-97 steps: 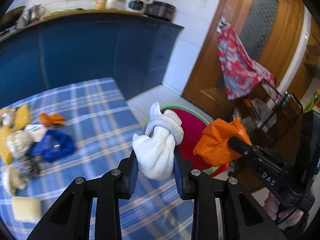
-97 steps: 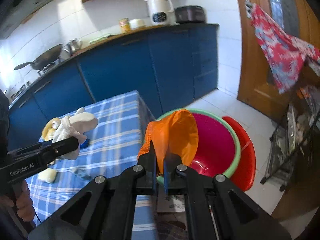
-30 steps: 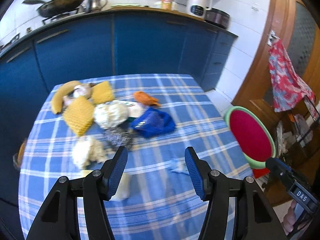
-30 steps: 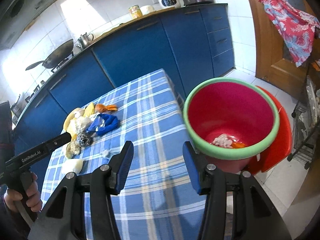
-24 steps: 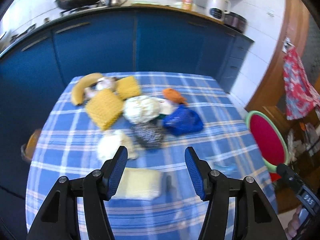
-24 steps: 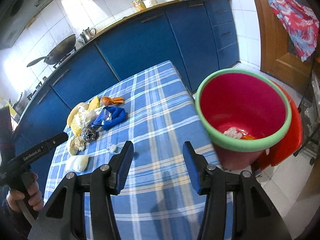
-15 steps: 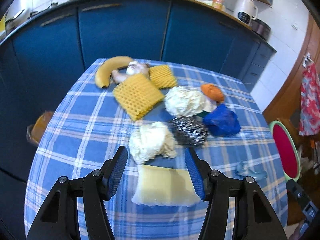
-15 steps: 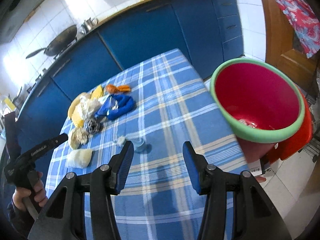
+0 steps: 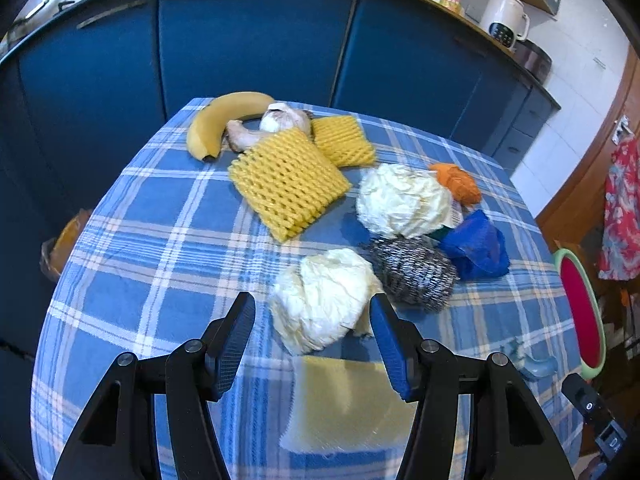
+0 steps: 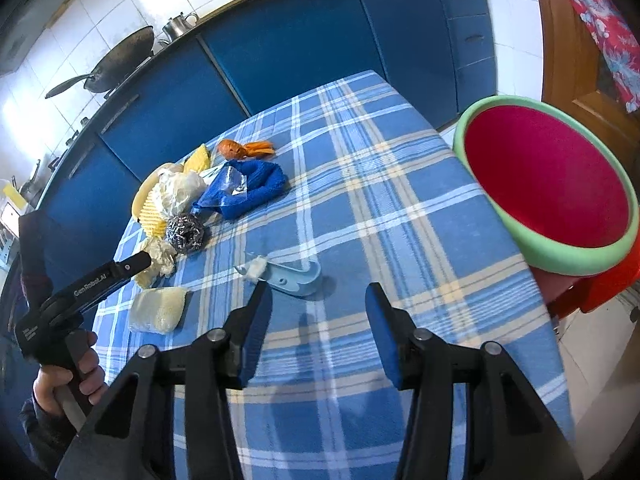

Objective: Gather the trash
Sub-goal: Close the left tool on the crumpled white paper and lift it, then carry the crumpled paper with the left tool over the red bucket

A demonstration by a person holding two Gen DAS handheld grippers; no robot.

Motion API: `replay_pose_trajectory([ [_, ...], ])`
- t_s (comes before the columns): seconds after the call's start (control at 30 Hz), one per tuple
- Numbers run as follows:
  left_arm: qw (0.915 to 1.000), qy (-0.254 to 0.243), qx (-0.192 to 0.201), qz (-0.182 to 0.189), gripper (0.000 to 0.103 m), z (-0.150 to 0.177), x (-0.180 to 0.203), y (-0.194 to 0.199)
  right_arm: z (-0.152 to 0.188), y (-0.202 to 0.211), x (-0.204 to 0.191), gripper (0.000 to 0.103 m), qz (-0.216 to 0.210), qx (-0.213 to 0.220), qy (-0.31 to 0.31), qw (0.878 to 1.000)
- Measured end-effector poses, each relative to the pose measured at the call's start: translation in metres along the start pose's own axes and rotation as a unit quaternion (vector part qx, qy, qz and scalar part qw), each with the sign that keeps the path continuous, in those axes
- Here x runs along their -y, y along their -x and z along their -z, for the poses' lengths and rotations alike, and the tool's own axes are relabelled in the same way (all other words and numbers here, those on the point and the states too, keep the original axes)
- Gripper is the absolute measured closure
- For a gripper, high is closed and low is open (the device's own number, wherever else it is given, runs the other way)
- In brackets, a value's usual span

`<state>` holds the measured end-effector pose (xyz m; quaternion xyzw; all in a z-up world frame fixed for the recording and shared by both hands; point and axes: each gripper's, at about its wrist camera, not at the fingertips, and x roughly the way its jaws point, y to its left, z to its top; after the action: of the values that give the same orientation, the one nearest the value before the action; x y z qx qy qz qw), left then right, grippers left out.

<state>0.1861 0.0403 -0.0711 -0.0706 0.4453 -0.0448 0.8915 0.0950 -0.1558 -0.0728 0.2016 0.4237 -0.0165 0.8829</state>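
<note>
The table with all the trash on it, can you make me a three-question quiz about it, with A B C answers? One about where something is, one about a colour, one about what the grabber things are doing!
1. Where does the banana lie?
A. at the table's far edge, by the blue cupboards
B. inside the bin
C. between the fingers

2. What colour is the inside of the bin?
A. yellow
B. red
C. white

3. How are the left gripper and right gripper?
A. both open and empty
B. both shut on trash
C. one open, one shut

Answers: 1 A, it rests on the checked cloth's far edge. 2 B, red inside under a green rim. 3 A, each pair of fingers stands wide apart and holds nothing.
</note>
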Motion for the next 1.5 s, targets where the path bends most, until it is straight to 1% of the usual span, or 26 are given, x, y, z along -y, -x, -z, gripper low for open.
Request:
replay_pose_trajectory([
  [0.23, 0.9998, 0.007, -0.001, 0.019, 0.042, 0.001, -0.003, -0.007, -0.002, -0.011, -0.007, 0.058, 0.001, -0.004, -0.003, 1.0],
  [0.27, 0.9998, 0.007, -0.001, 0.02, 0.046, 0.001, -0.002, -0.007, -0.002, -0.013, -0.007, 0.058, 0.0, -0.004, -0.003, 1.0],
  [0.3, 0.9997, 0.006, -0.001, 0.024, 0.052, 0.001, -0.002, -0.007, -0.003, -0.014, -0.007, 0.058, -0.002, -0.004, -0.005, 1.0],
  [0.37, 0.9995, 0.008, -0.003, 0.031, 0.057, 0.001, -0.002, -0.01, -0.004, -0.018, -0.007, 0.06, -0.004, -0.006, -0.01, 1.0],
  [0.4, 0.9994, 0.009, -0.003, 0.033, 0.063, 0.001, -0.002, -0.011, -0.004, -0.019, -0.007, 0.061, -0.004, -0.007, -0.013, 1.0],
  [0.5, 0.9991, 0.012, -0.004, 0.04, 0.068, 0.001, -0.004, -0.012, -0.005, -0.024, -0.007, 0.068, 0.001, -0.009, -0.015, 1.0],
  [0.6, 0.9989, 0.017, -0.003, 0.042, 0.069, 0.001, -0.005, -0.01, -0.005, -0.028, -0.006, 0.078, -0.001, -0.015, -0.015, 1.0],
  [0.63, 0.9989, 0.02, -0.001, 0.043, 0.07, 0.001, -0.006, -0.008, -0.005, -0.03, -0.006, 0.083, -0.004, -0.018, -0.015, 1.0],
  [0.67, 0.9988, 0.021, 0.0, 0.045, 0.07, 0.002, -0.006, -0.006, -0.005, -0.03, -0.006, 0.085, -0.002, -0.019, -0.014, 1.0],
  [0.83, 0.9984, 0.02, 0.016, 0.05, 0.07, 0.001, -0.005, 0.011, -0.003, -0.025, -0.006, 0.085, 0.008, -0.007, -0.006, 1.0],
  [1.07, 0.9975, 0.015, 0.041, 0.056, 0.07, 0.0, 0.001, 0.037, -0.004, -0.008, -0.005, 0.087, 0.008, 0.017, -0.003, 1.0],
  [1.23, 0.9959, 0.001, 0.058, 0.069, 0.07, 0.0, 0.013, 0.058, -0.005, 0.01, -0.004, 0.091, 0.014, 0.047, 0.005, 0.999],
  [1.5, 0.9925, -0.031, 0.074, 0.093, 0.07, 0.003, 0.041, 0.082, -0.008, 0.035, -0.002, 0.094, 0.008, 0.077, 0.011, 0.997],
])
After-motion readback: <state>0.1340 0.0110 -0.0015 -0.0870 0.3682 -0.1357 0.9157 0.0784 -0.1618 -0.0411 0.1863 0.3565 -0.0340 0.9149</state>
